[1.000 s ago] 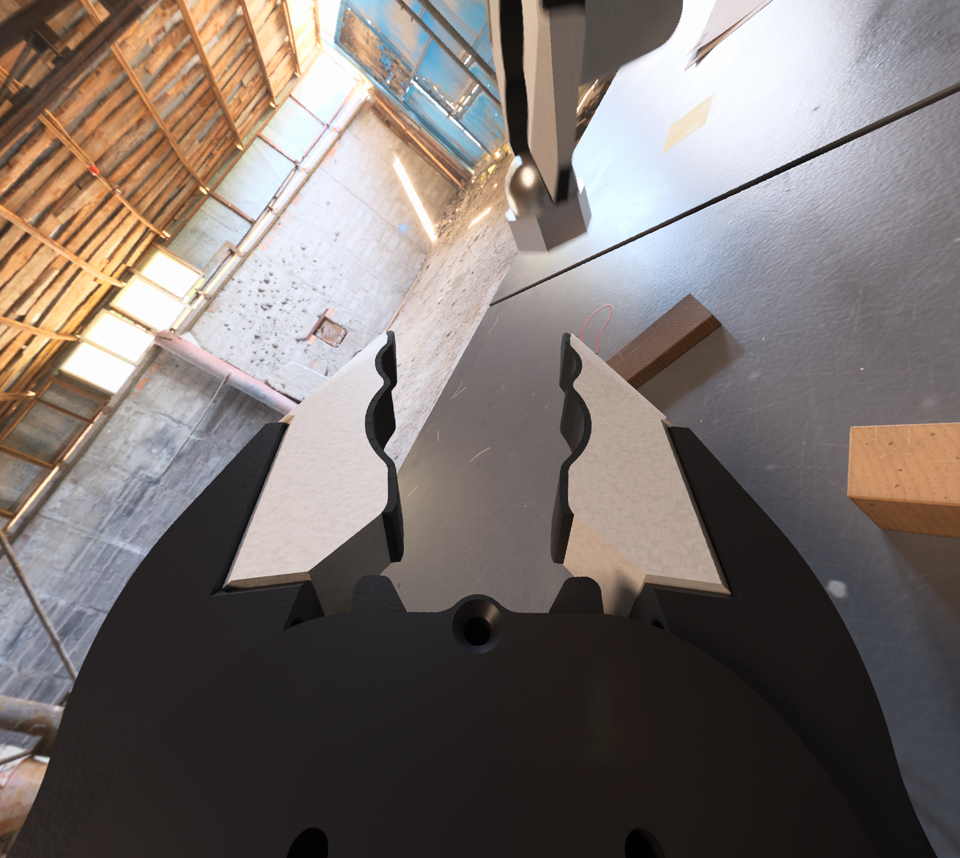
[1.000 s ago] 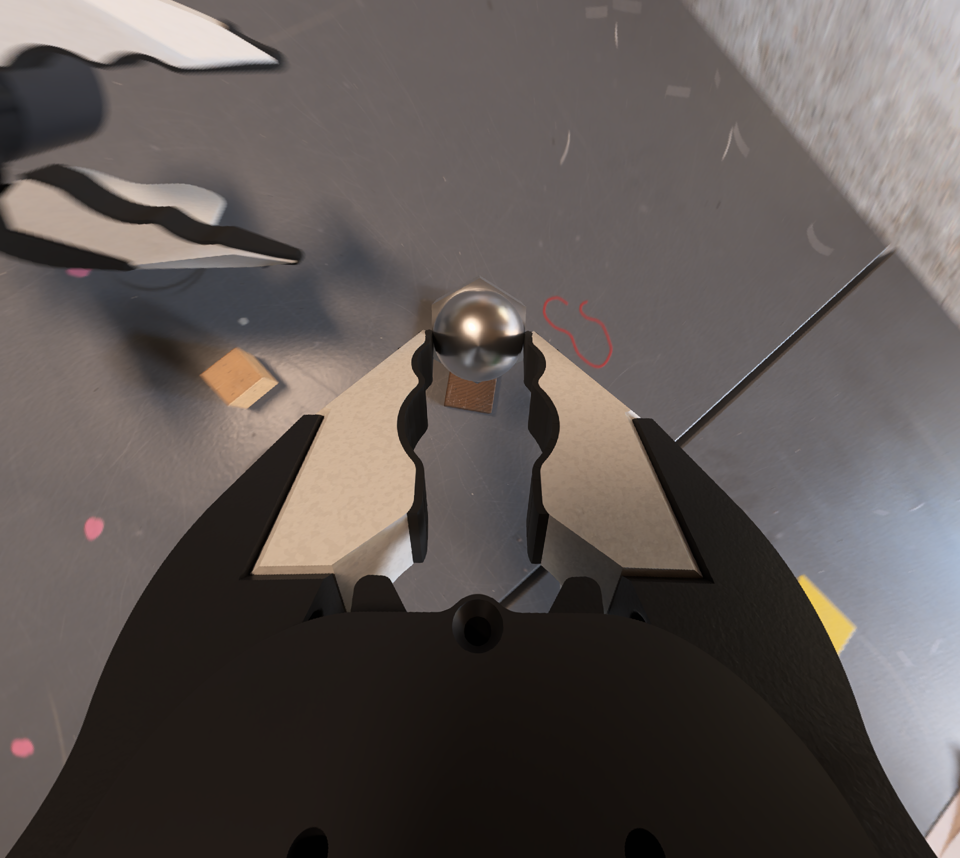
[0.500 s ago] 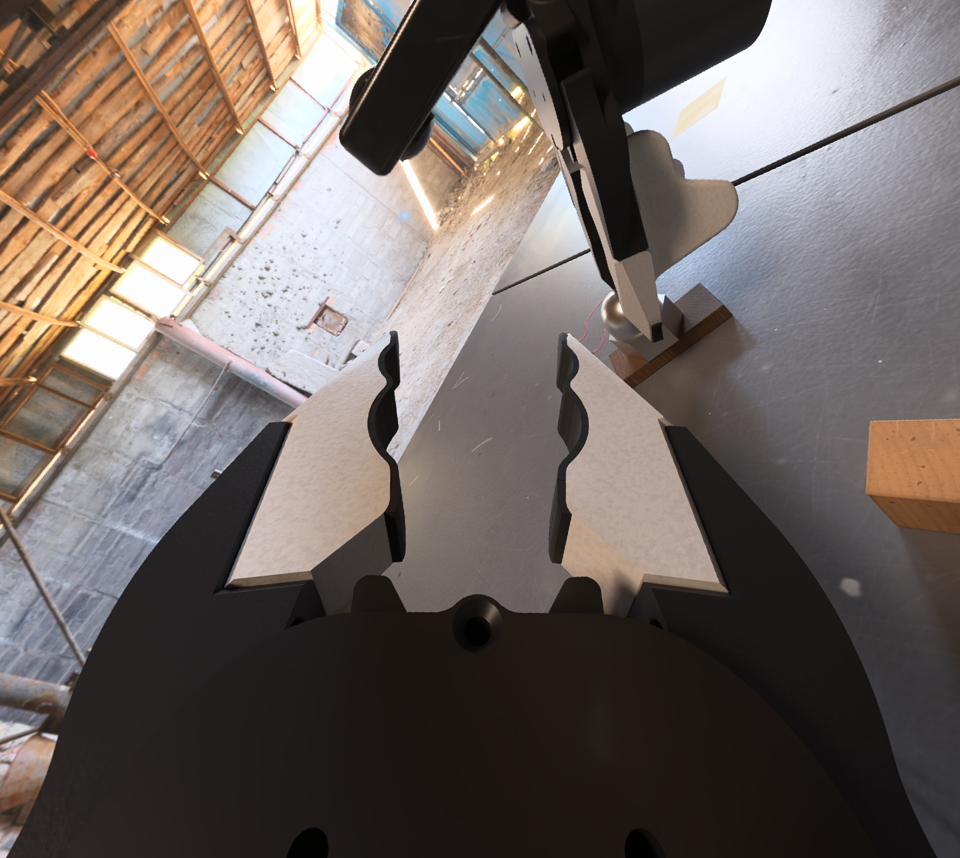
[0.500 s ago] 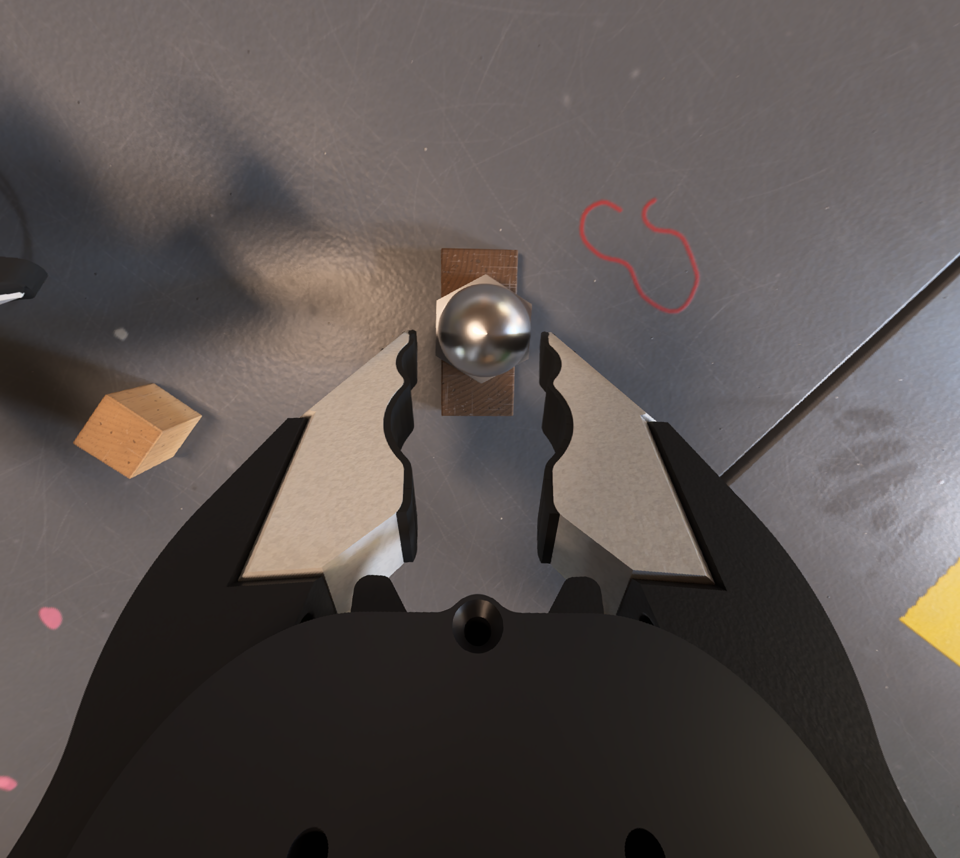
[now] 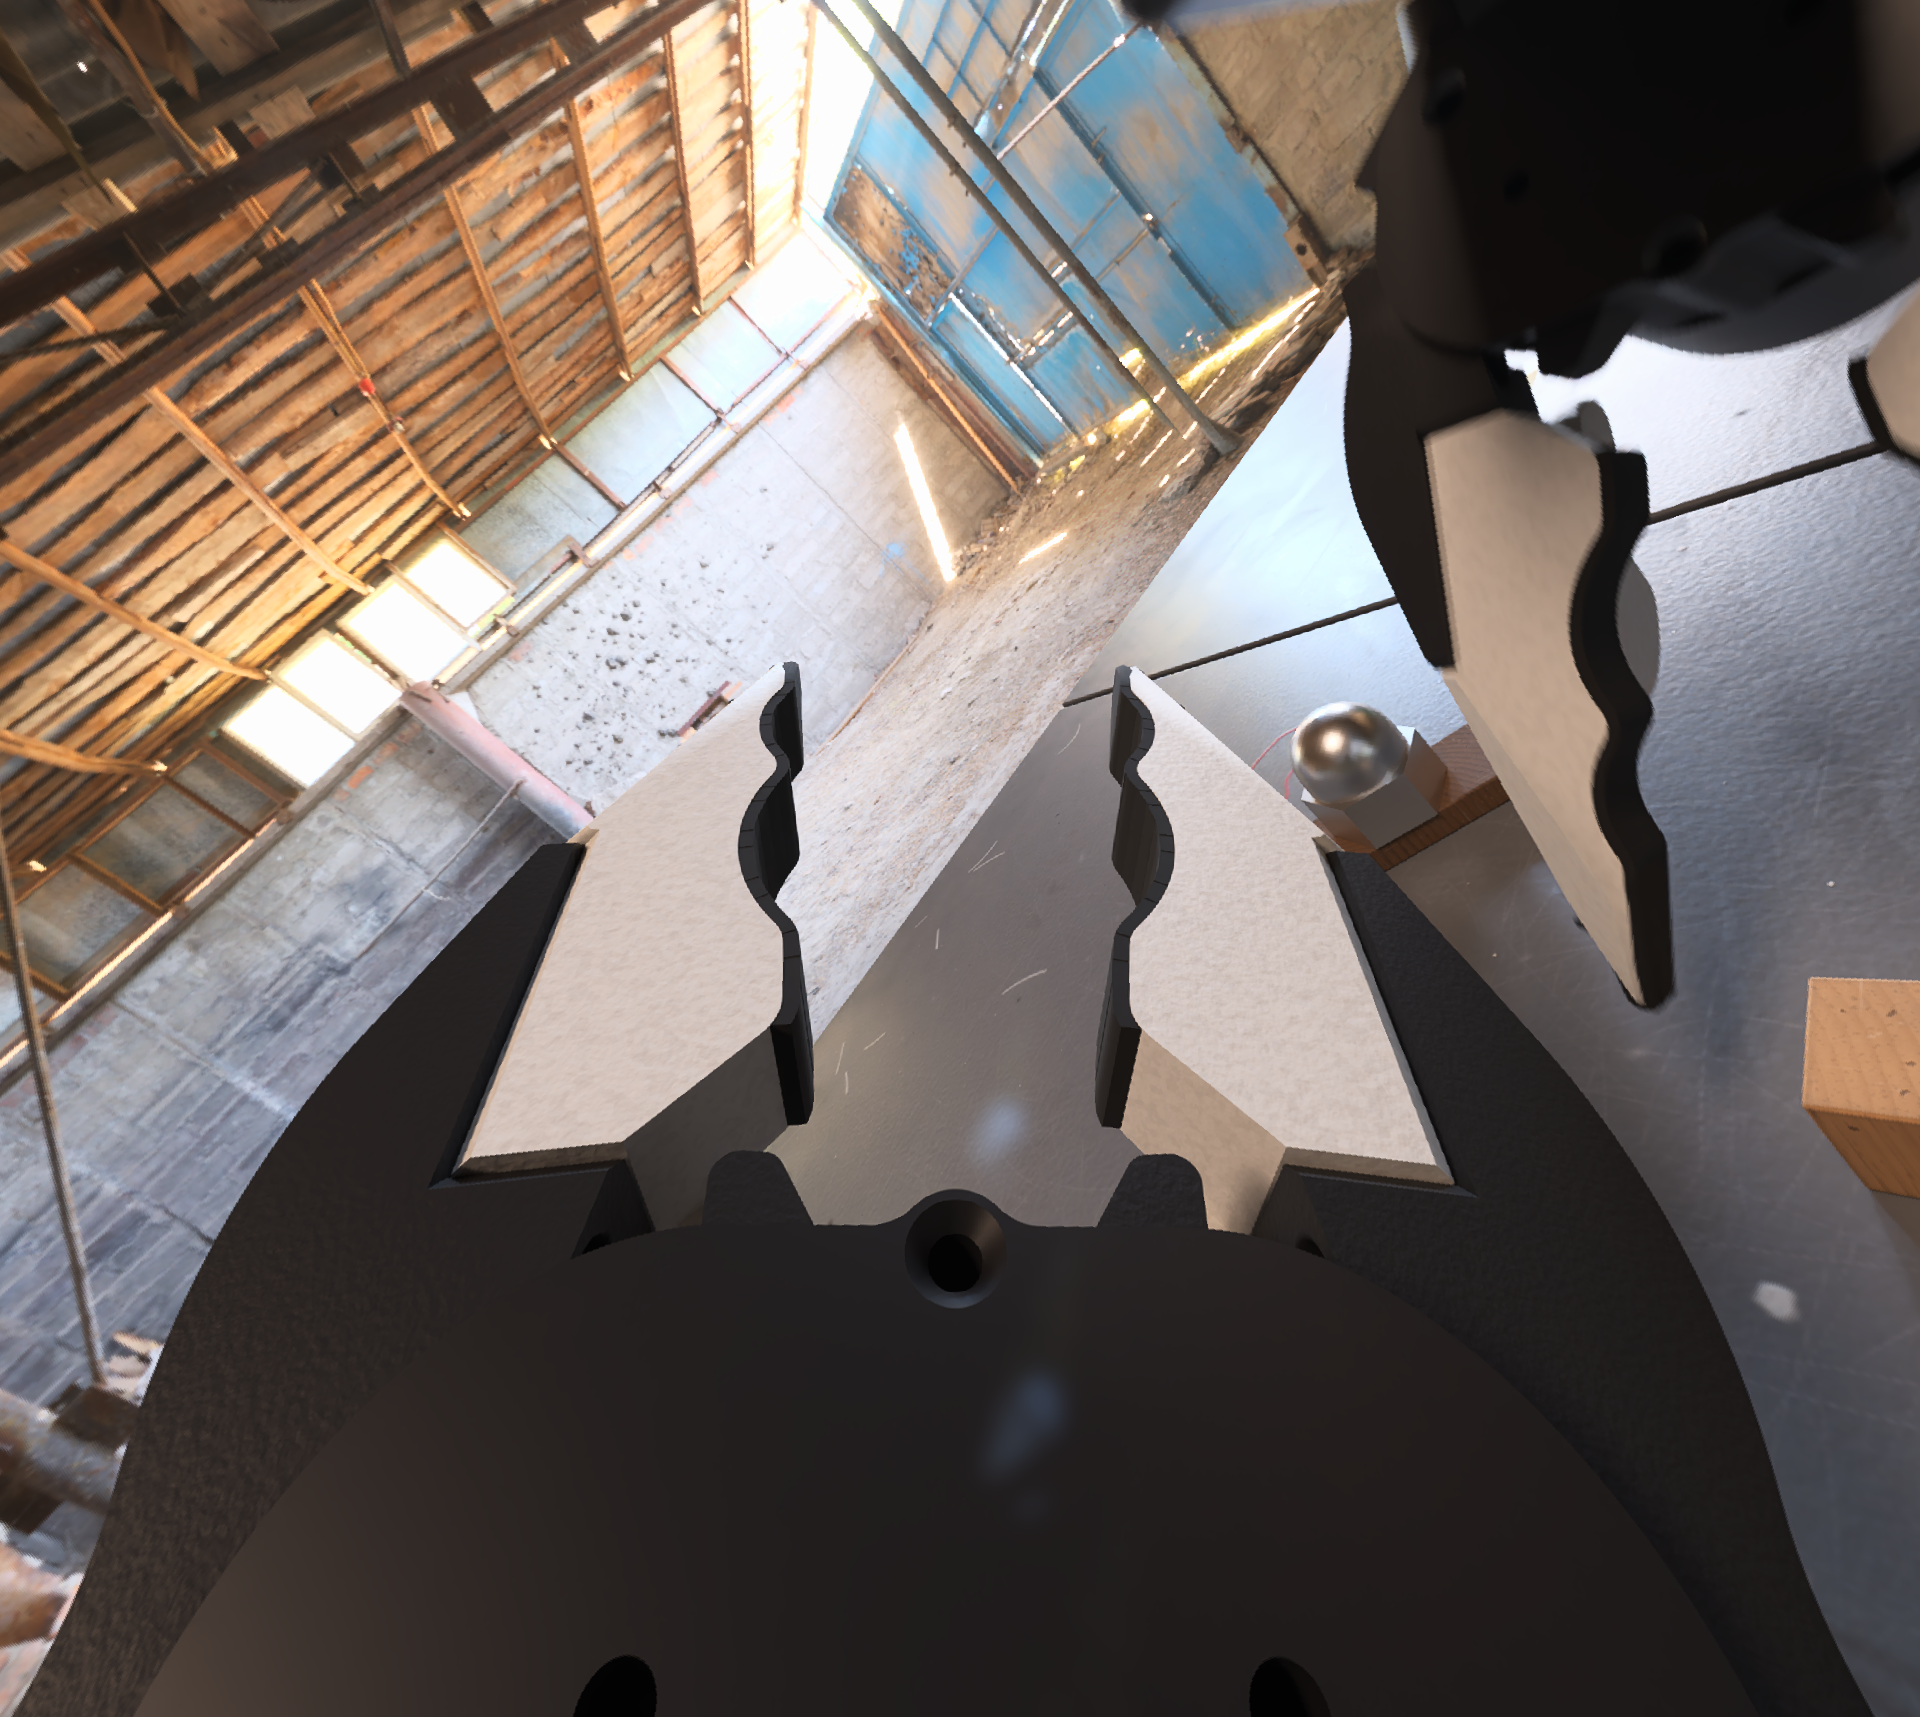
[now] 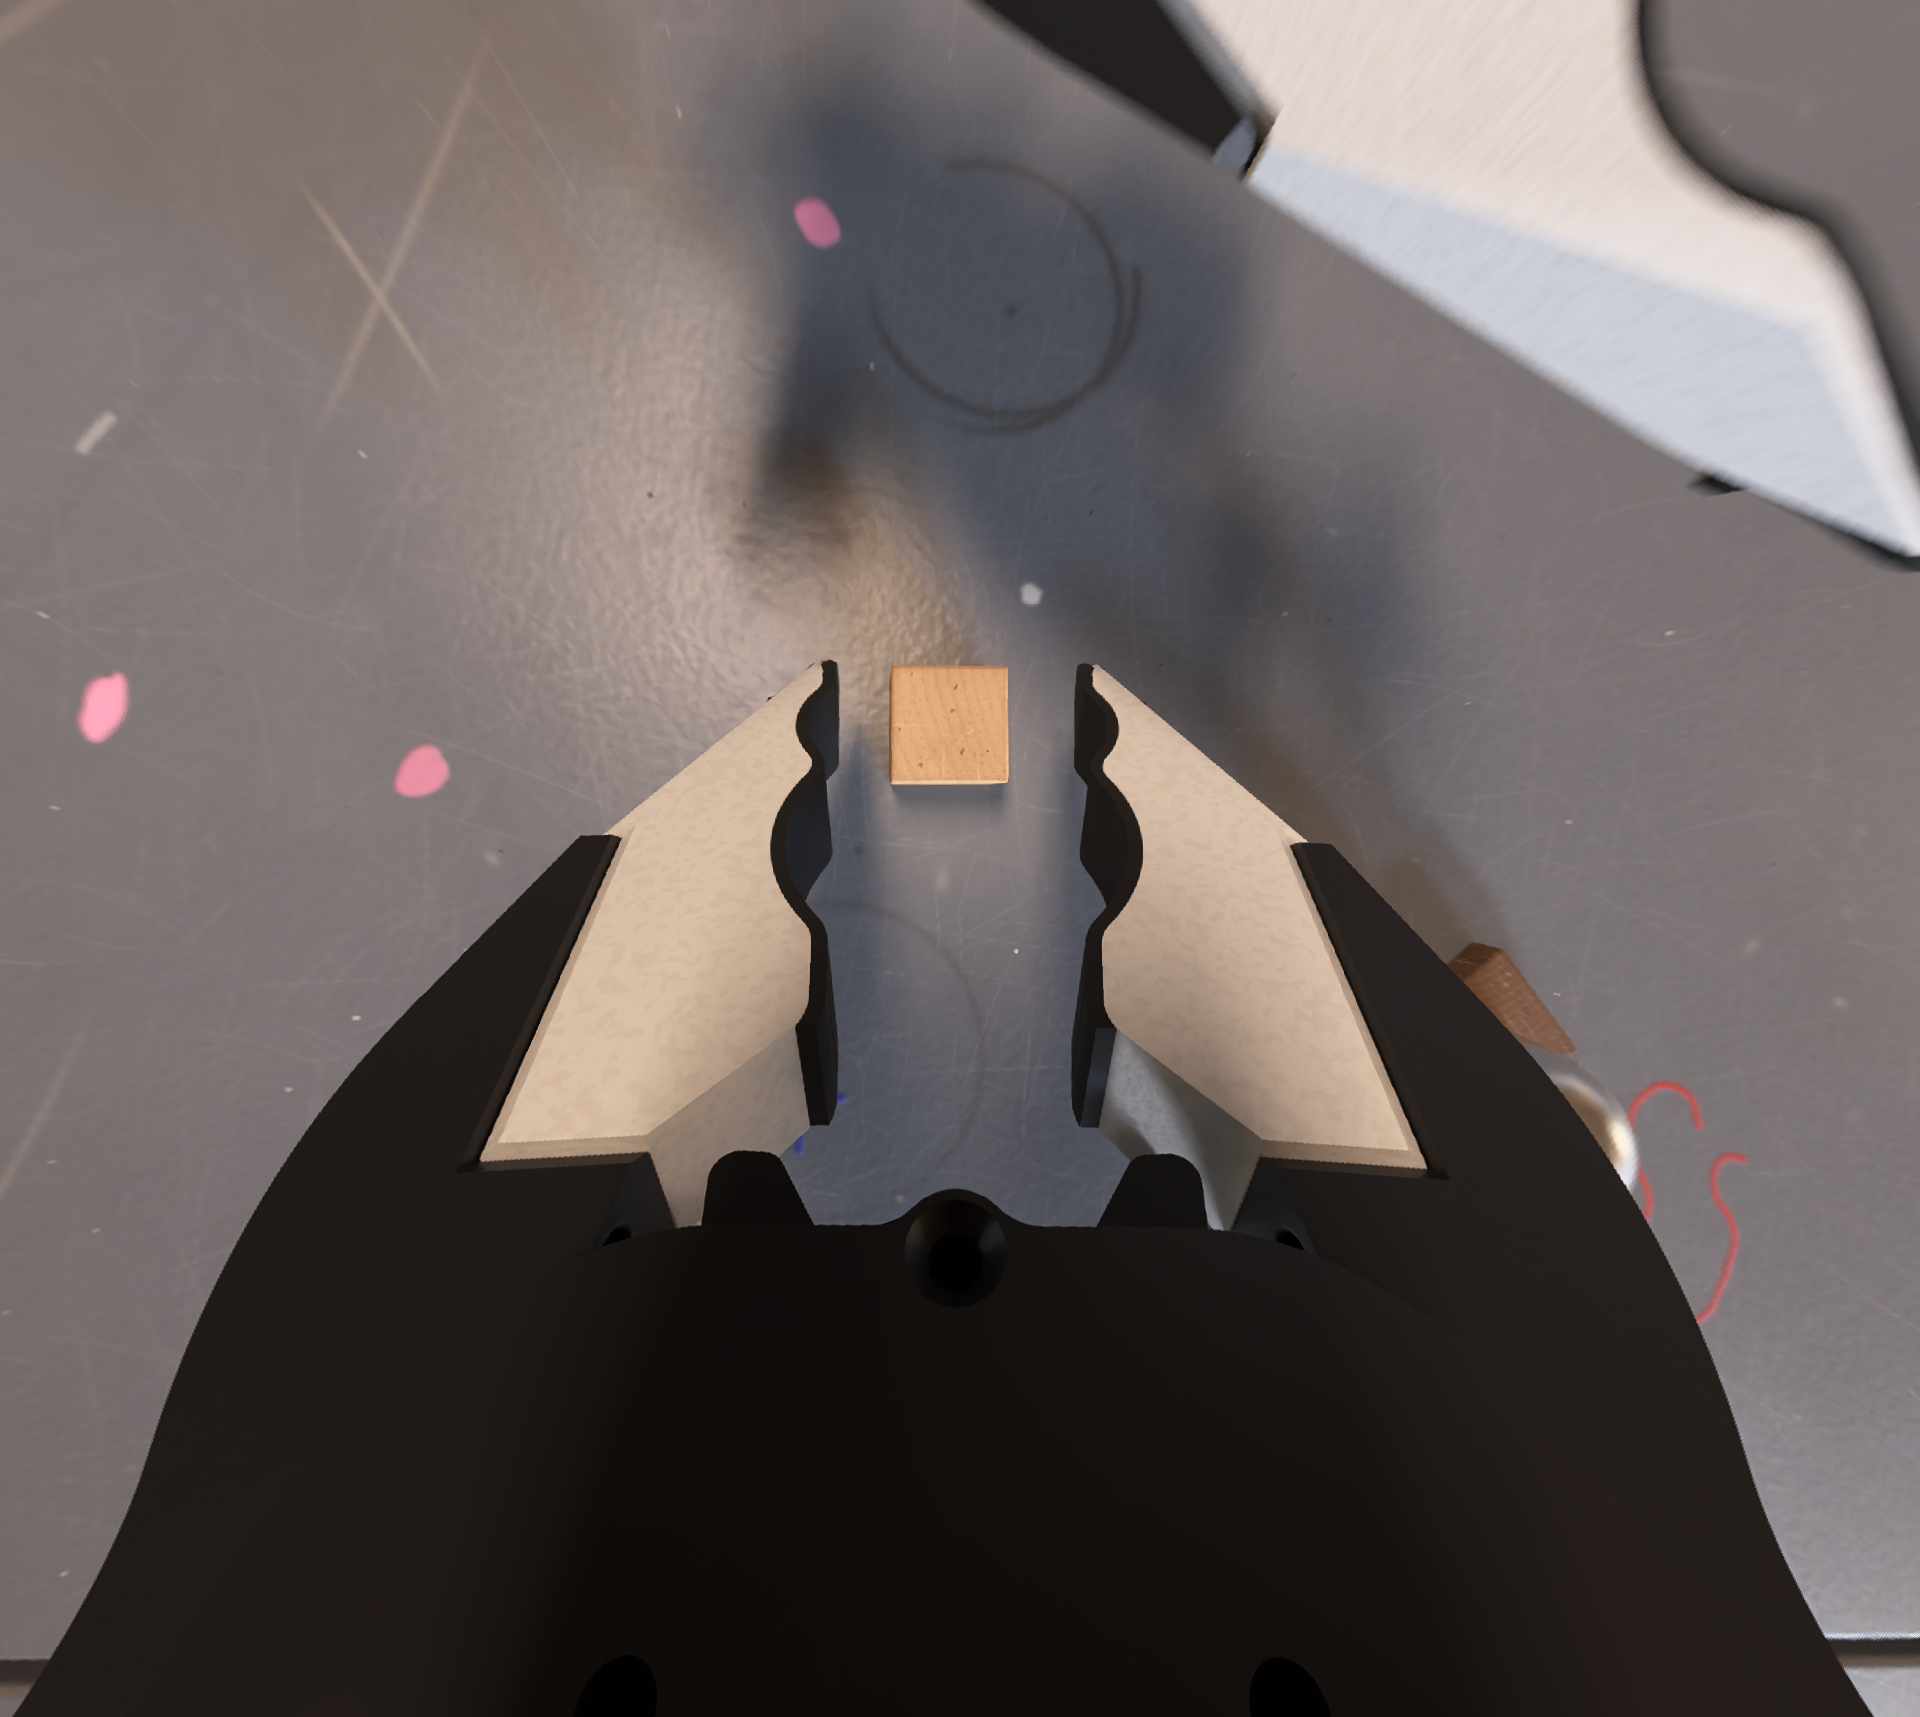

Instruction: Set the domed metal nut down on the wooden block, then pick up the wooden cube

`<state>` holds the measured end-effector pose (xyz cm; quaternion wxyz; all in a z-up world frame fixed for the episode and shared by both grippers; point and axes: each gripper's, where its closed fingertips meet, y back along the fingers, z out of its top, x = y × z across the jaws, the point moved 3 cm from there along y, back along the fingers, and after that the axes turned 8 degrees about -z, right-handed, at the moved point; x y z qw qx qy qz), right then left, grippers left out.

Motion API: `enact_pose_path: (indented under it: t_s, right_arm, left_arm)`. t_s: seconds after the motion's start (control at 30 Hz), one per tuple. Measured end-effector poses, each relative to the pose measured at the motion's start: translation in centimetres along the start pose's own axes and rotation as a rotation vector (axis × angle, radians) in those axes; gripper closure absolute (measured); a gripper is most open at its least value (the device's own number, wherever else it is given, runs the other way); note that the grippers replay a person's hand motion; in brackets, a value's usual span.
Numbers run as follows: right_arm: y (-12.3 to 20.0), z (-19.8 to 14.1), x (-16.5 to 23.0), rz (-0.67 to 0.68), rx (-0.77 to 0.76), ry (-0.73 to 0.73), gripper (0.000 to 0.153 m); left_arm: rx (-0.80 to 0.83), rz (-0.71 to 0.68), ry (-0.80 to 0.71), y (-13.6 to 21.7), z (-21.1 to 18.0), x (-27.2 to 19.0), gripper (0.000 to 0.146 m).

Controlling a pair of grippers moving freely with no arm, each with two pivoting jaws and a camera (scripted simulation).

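Fig.: my right gripper (image 6: 954, 691), fingers spread & empty, hangs above the wooden cube (image 6: 950, 724), which lies flat on the grey table (image 6: 416, 524), framed betw. the tips. Domed metal nut (image 5: 1351, 758) sits on the wooden block (image 5: 1439, 810). My left gripper (image 5: 951, 711) also spread, idle. Cube likely light, rigid, grippy; take opp. flat side faces, mid-height.

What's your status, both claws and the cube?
Both claws open: right claw above wooden cube, left claw idle. Domed nut seated on wooden block. Path clear.
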<state>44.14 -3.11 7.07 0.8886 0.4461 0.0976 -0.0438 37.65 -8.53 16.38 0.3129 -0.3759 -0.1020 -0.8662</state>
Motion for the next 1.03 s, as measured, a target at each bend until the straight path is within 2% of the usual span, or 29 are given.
enact_pose_path:
  t_s: [0.1, 0.17, 0.2, 0.3, 0.4, 0.5, 0.57, 0.63, 0.8, 1.03]
  right_arm:
    - [-1.4, -1.3, 0.2, 0.006, 0.077, 0.019, 0.112]
    - [-1.8, -1.9, 0.3, 0.01, 0.114, 0.029, 0.121]
    - [-1.7, -1.9, 0.3, 0.012, 0.118, 0.029, 0.126]
    - [0.1, -0.7, -0.3, -0.013, 0.059, 0.025, 0.126]
    - [4.5, 1.6, -2.9, -0.153, -0.123, -0.014, 0.126]
    - [7.3, 0.6, -8.1, -0.388, -0.196, -0.247, 0.126]
    - [6.3, -1.0, -10.0, -0.415, -0.177, -0.407, 0.126]
    - [4.2, -2.9, -11.0, -0.432, -0.063, -0.479, 0.126]
    - [0.7, -4.6, -11.9, -0.457, 0.121, -0.513, 0.126]
    - [-1.1, -5.4, -12.0, -0.409, 0.215, -0.508, 0.126]
  left_arm:
    - [-0.001, -0.003, -0.004, 0.0, 0.1, -0.1, 0.086]
    - [-0.003, -0.011, -0.008, -0.1, 0.1, -0.3, 0.087]
    - [-0.003, -0.014, -0.009, -0.1, 0.1, -0.3, 0.087]
    - [-0.003, -0.006, -0.012, -0.2, 0.1, -0.3, 0.087]
    - [-0.032, 0.035, -0.012, 0.1, 0.6, 0.2, 0.088]
    - [-0.085, 0.074, -0.031, 0.6, 1.6, 0.4, 0.088]
    - [-0.105, 0.076, -0.045, 0.7, 2.1, 0.2, 0.088]
    - [-0.108, 0.076, -0.052, 0.6, 2.2, 0.0, 0.089]
    - [-0.1, 0.085, -0.037, 0.6, 2.0, 0.4, 0.09]
    - [-0.088, 0.091, -0.041, 0.5, 1.7, 0.6, 0.091]
